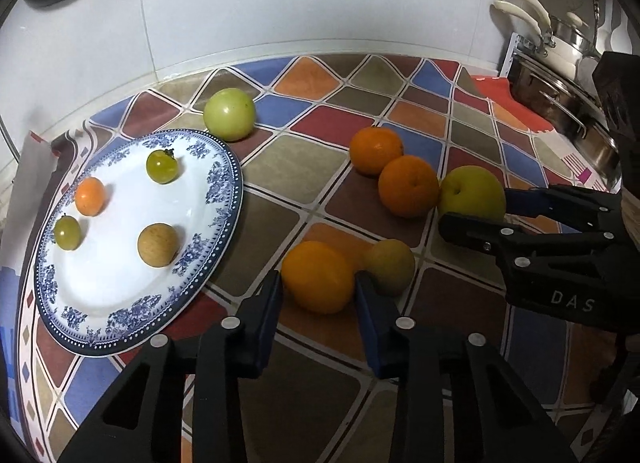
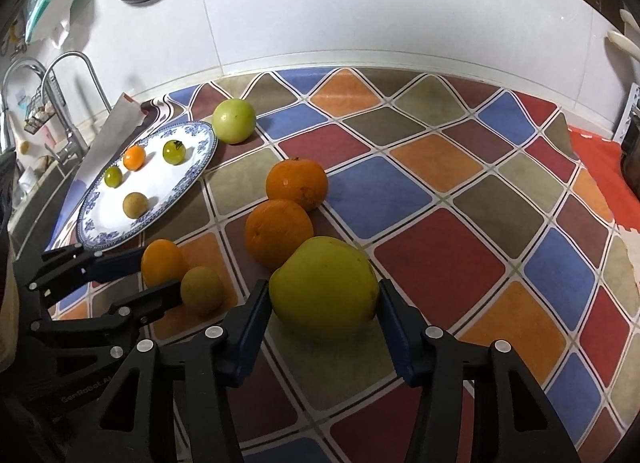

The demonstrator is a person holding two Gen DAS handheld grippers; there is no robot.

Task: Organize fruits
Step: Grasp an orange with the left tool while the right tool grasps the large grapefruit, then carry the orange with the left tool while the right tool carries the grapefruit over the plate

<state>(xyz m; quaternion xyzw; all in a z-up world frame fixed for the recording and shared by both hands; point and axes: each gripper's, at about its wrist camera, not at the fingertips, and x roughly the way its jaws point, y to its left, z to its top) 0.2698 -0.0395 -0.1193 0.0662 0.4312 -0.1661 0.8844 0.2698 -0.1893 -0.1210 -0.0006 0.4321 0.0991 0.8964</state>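
1. The cloth [image 2: 440, 263], a diamond patchwork in many colours, covers the counter up to the white wall; every fruit and the plate sit on it.
2. The plate [image 1: 224, 199], blue-rimmed, lies to the left and holds four small fruits well apart: two green tomatoes, a small orange one and a tan ball. That much looks sorted (a guess from how they lie).
3. The yellow apple [image 2: 324, 287] is the biggest loose fruit. It rests on the cloth, touching the near orange [image 2: 279, 231], and the right gripper [image 2: 322, 317] has its pads against both its sides, so it appears gripped but not lifted.
4. The green tomato [image 1: 229, 114] sits just beyond the plate's rim, untouched.
5. The far orange [image 1: 375, 150] touches the near one; neither is held.
6. The yellow-orange fruit [image 1: 318, 277] sits between the pads of the left gripper [image 1: 318, 295], jaws narrowed onto it and touching both sides, seemingly held; it is on the cloth.
7. The small tan fruit [image 1: 390, 266] lies just beside it, free.
8. Judged so: four fruits placed, six left on the cloth, two of those now in hand.
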